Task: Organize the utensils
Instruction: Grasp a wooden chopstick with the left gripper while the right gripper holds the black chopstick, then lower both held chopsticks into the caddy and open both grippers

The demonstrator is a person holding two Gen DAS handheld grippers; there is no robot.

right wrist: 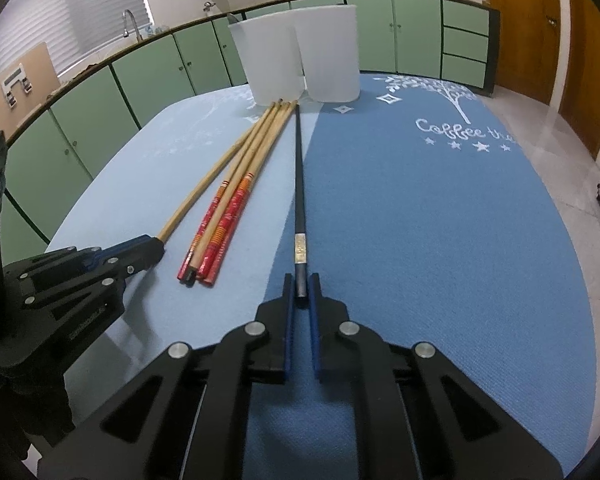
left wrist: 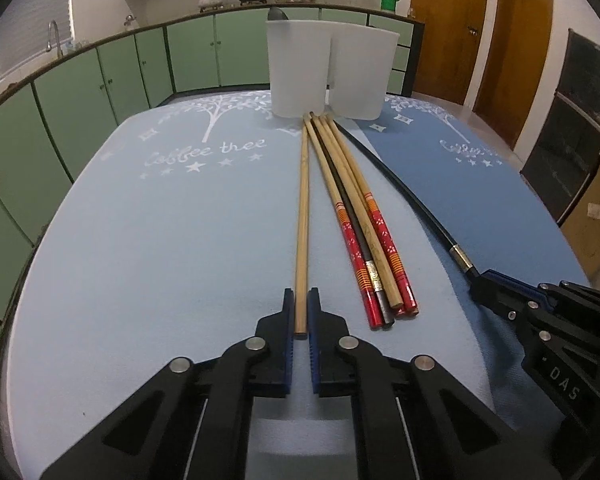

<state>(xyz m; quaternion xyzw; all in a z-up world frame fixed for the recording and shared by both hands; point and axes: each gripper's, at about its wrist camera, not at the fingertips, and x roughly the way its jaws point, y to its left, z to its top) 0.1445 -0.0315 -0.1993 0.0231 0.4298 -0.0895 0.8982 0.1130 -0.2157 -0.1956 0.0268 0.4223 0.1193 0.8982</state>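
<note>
**A:** Barely started, judging by the table. Going left to right from the white cups: plain bamboo chopstick fanned out left of the bundle, tip near the cups' foot, butt end pinched in the left gripper, jaws clamped tight on it. Then the bundle of red-patterned, plain and one dark stick, loose on the light-blue mat, untouched. Then the black chopstick furthest right, running back from the cups along the seam with the darker mat, near end clamped in the right gripper. Nothing lifted clear yet, looks like.

**B:** Agreed, mostly still to do. Seems both sticks grabbed, neither dropped in a cup. Bundle left over after that.

**A:** Differences between views: only the left wrist shows a dark spoon-like thing poking out of the left cup, so maybe one item already sorted. Can't confirm what exactly.

**B:** Right wrist gives the clean look at the jaws shut on the black stick's end, plus a board with a bracket far left of the cups, missing from the other view.
</note>
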